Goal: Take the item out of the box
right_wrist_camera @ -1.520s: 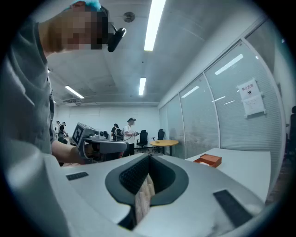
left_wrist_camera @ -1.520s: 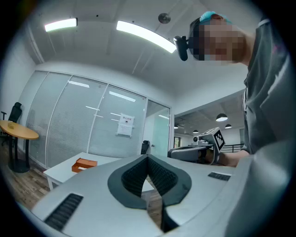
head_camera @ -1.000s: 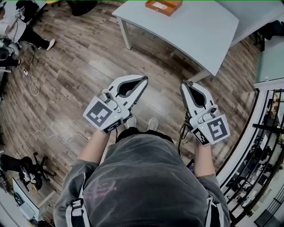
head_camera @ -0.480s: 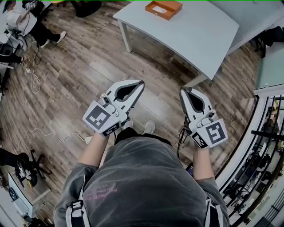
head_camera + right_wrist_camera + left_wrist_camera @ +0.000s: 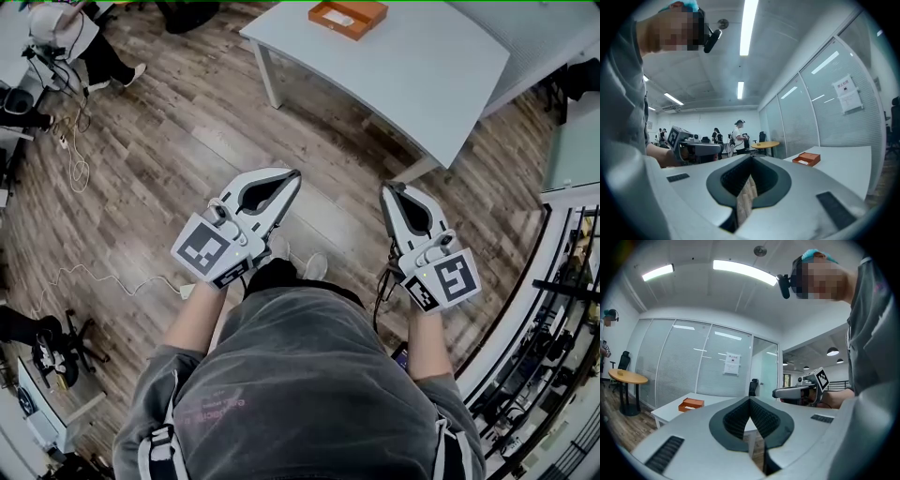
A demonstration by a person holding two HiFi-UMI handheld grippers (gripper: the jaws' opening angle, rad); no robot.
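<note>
Resting flat orange box (image 5: 347, 14), smooth grey table (image 5: 417, 70)

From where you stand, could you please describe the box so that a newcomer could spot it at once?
Ahead of the person, a pale grey table stands on the wood-plank floor. Near its far edge lies the box, shallow and open-topped, with something white inside. It is the only thing seen on that tabletop, and its orange colour stands out against the grey.
</note>
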